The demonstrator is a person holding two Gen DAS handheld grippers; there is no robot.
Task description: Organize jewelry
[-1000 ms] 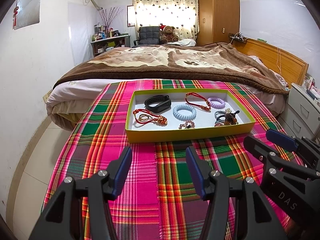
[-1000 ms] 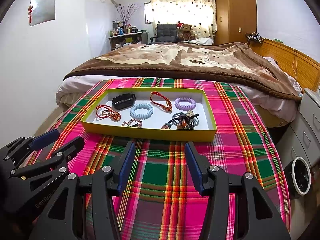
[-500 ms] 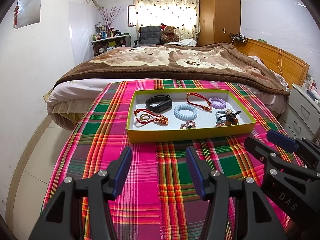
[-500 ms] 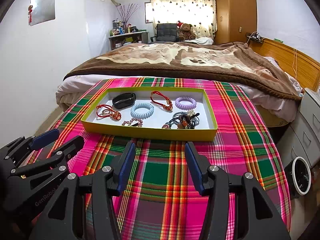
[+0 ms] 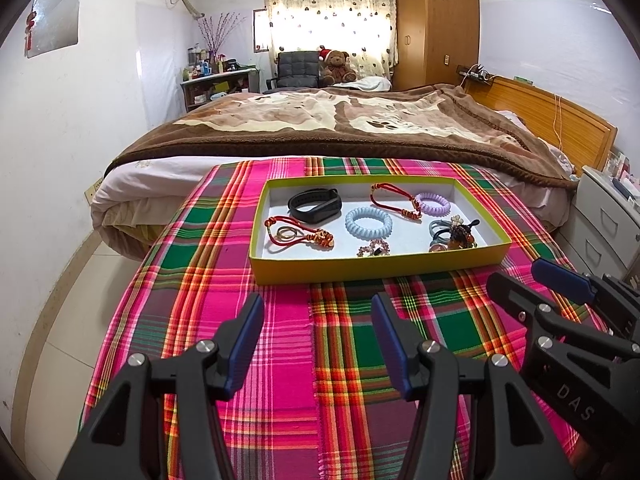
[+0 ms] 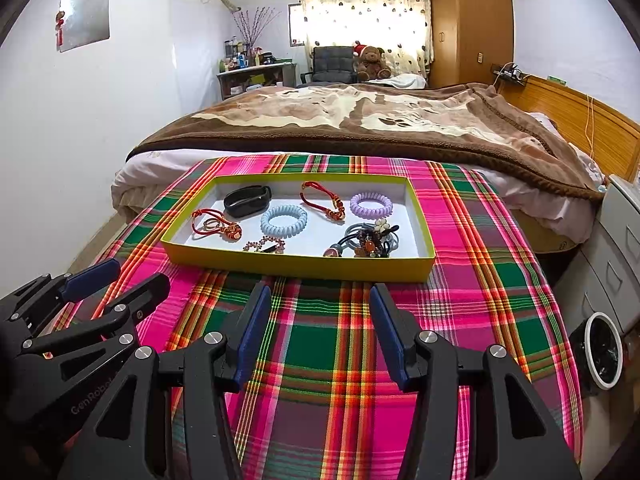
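A bed (image 5: pixel 360 128) with a brown blanket fills the back of the room, and a plaid cloth (image 5: pixel 280 360) in pink, green and orange covers the surface in front of it. One yellow tray (image 5: pixel 376 266) sits toward the cloth's far edge, roughly centered.

Both grippers hover over the near part of the cloth, well short of the tray. The left gripper (image 5: pixel 316 344) has its blue-padded jaws spread wide with nothing between them, and it reads "GenRobot" (partly cut off) from the right wrist view. The right gripper (image 6: pixel 320 336) is also spread wide and empty, with "DAS" printed on its side in the left wrist view.

Inside the tray I count:
- one black band (image 5: pixel 316 204), far left corner
- two red cord bracelets, one (image 5: pixel 300 236) at the left edge and one (image 5: pixel 394 200) near the far edge
- two coil hair ties, one light blue (image 5: pixel 368 224) in the middle and one purple (image 5: pixel 432 204) toward the far right corner
- one tangled pile of hair ties with charms (image 5: pixel 454 234) at the near right corner (can't count what's in it)
- one small beaded piece (image 5: pixel 374 248) by the near edge
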